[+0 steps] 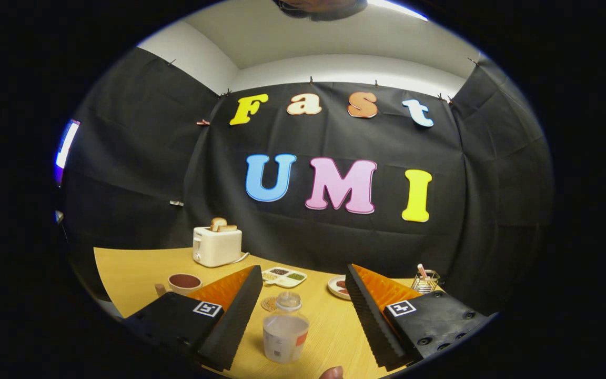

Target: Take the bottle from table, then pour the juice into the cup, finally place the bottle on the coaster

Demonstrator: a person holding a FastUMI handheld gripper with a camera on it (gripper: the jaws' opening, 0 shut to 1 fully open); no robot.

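A small clear bottle (pixel 285 329) with a pale cap and a label stands upright on the wooden table (pixel 134 268), between my two fingers and nearer the left one. My gripper (pixel 303 273) is open wide, and neither finger touches the bottle. A round woven coaster (pixel 269 303) lies flat just beyond the bottle, partly hidden by the left finger. A cup (pixel 183 283) with a dark inside and a handle sits beyond the left finger, to the left of the coaster.
A white toaster (pixel 216 246) with bread slices stands at the back left. A divided dish (pixel 284 276) of small items, a plate (pixel 337 287) and a wire holder (pixel 425 282) sit farther back. A fingertip (pixel 331 372) shows near the bottle.
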